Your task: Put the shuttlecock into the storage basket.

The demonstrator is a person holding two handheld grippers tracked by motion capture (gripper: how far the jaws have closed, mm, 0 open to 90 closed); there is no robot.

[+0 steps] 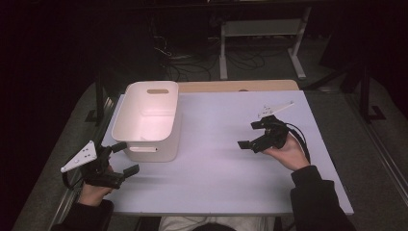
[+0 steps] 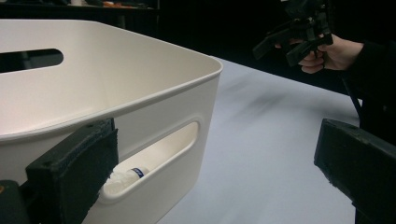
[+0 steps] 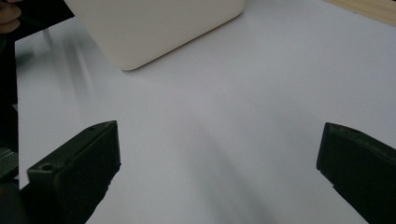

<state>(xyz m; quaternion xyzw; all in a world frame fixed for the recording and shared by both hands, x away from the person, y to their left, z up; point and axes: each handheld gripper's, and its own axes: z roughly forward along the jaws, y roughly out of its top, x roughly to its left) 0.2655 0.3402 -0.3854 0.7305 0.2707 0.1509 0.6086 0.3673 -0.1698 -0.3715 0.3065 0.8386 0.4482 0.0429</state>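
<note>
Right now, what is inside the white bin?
Through the handle slot of the white bin, the left gripper view shows a small white item with a blue band on the floor. From above, the near wall hides that spot; the rest looks bare.

The bin [image 1: 146,120] at the frame's upper left looks like smooth, faintly glossy white plastic; the table [image 1: 226,159] top is matt and pale; a wooden strip [image 1: 238,85] edges its far side; the left gripper [image 2: 217,172] has rough matt black jaws.
</note>
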